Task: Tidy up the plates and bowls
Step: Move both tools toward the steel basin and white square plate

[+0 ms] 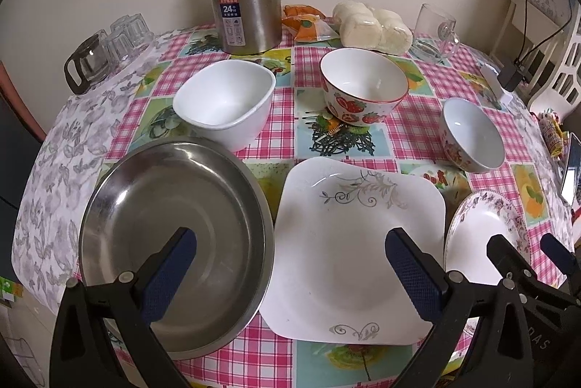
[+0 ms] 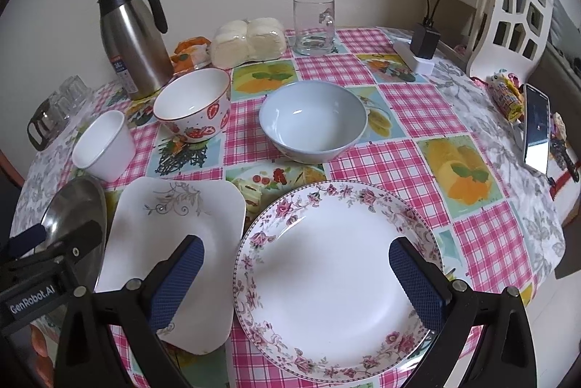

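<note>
Steel, at far left: the metal pan (image 1: 174,242) lies flat on the checked tablecloth (image 1: 414,119), stiff, light and unbreakable, its thin rim the place you pinch. Behind it stands the white square bowl (image 1: 225,104). Next right, the square plate (image 1: 356,242) lies just beside the pan; glazed ceramic, slippery and brittle, so you take it by an edge, well onto the rim. Behind it sits the strawberry bowl (image 1: 363,90), deep-walled; you grip over its lip. Your left gripper (image 1: 290,275) hovers over the pan and square plate, jaws wide apart, holding nothing. Further right, the flowered plate (image 2: 337,261) lies near the table's front edge, with the pale blue bowl (image 2: 312,122) behind it; both chip easily. Your right gripper (image 2: 296,279) hangs above the flowered plate, jaws likewise spread, empty.
</note>
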### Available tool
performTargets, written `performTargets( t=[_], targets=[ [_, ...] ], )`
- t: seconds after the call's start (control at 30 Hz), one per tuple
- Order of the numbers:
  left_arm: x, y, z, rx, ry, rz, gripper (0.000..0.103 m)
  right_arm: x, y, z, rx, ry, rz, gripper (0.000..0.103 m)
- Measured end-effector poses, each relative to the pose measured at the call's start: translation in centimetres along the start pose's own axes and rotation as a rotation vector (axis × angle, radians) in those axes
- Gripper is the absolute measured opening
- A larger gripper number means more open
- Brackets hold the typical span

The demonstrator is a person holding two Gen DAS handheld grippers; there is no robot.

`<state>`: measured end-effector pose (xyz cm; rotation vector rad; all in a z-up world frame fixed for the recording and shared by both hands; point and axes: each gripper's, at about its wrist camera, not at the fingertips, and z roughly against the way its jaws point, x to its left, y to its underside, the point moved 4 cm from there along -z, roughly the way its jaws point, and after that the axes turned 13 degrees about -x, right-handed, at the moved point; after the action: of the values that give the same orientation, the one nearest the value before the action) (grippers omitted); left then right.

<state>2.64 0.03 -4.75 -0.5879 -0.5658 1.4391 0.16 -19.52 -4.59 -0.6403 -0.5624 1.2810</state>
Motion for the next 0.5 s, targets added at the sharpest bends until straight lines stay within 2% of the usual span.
performTargets(
  t=[0.5],
  targets=[
    [0.09, 0.33, -0.31, 0.025, -0.008, -0.005, 0.103, 0.33, 0.0, 0.02, 0.0, -0.001, 0.018, 0.103]
  ],
)
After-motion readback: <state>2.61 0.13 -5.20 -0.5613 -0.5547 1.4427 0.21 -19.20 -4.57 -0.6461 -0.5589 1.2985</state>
